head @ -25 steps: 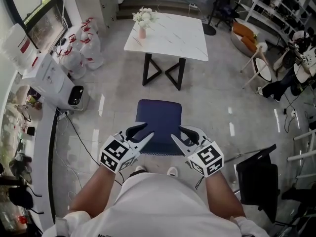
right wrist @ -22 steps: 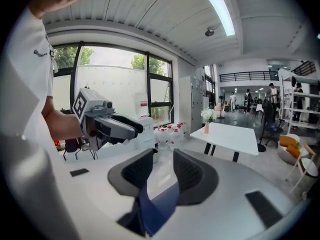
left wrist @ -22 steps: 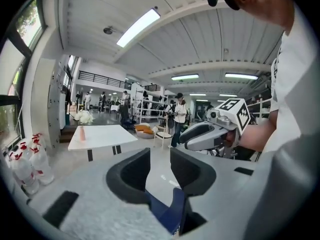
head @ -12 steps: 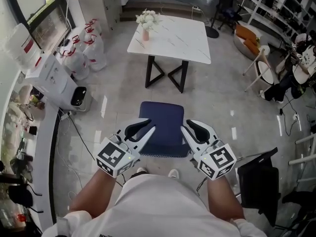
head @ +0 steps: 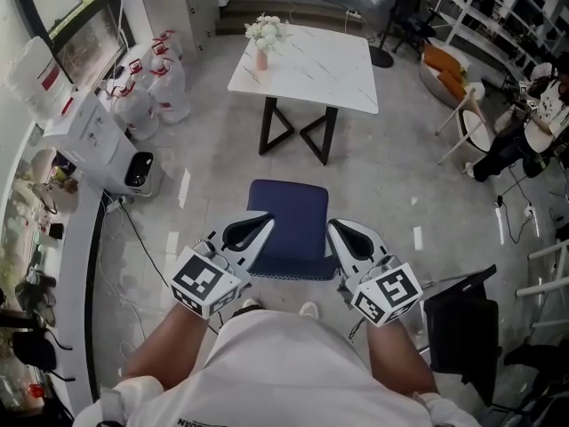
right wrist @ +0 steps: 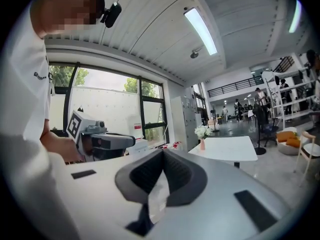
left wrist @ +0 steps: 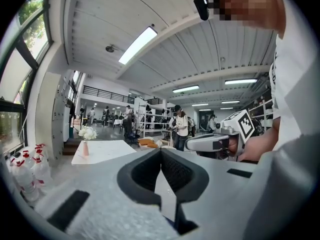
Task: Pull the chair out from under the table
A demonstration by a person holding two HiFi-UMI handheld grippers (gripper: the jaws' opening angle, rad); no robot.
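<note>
The blue chair (head: 288,228) stands on the tiled floor right in front of me, well short of the white marble table (head: 307,65). My left gripper (head: 266,222) hovers at the seat's left edge and my right gripper (head: 334,228) at its right edge, both pointing towards the table. Both pairs of jaws have just been closing and now meet with nothing between them, as the left gripper view (left wrist: 161,153) and the right gripper view (right wrist: 162,153) show. Neither gripper touches the chair. The table (left wrist: 102,151) (right wrist: 225,148) shows ahead in both gripper views.
A vase of white flowers (head: 261,36) stands on the table's far left corner. White bags (head: 153,83) and a white appliance (head: 93,140) line the left wall, with a cable on the floor. A black case (head: 462,320) lies at the right; chairs and people stand farther back.
Both grippers' jaws went from wide open to shut. The grippers rose a little and spread to the seat's two sides. The chair keeps its place.
</note>
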